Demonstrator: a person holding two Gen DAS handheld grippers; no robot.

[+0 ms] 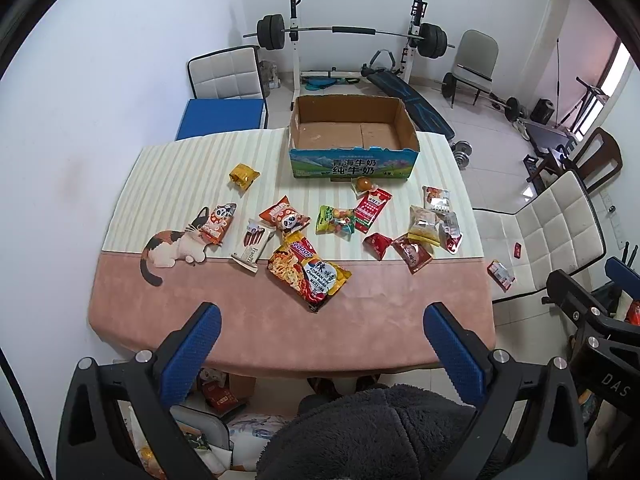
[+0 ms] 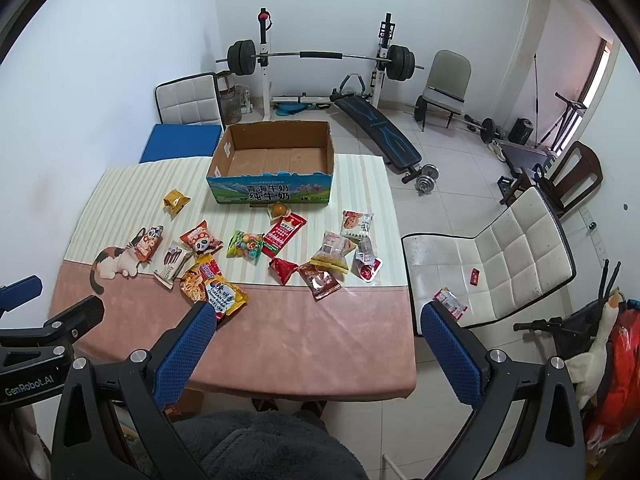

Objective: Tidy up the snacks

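Note:
An open cardboard box [image 1: 353,159] [image 2: 272,192] with blue printed sides stands at the far side of the table, nothing in it. Several snack packets lie scattered in front of it: a big noodle packet [image 1: 310,272] [image 2: 214,286], a panda chip bag [image 1: 285,216] [image 2: 201,240], a yellow packet [image 1: 244,176] [image 2: 176,201], a red sachet [image 1: 372,210] [image 2: 284,234]. My left gripper [image 1: 322,318] hovers open above the table's near edge. My right gripper [image 2: 318,318] is open too, over the near right part of the table.
The table [image 1: 240,320] wears a pink and striped cloth with a cat picture [image 1: 176,246]. A white chair [image 2: 496,264] at the right holds a small packet [image 2: 452,300]. A weight bench [image 2: 380,132], barbell rack and dumbbells stand behind. A dark fleece garment [image 1: 376,432] lies below me.

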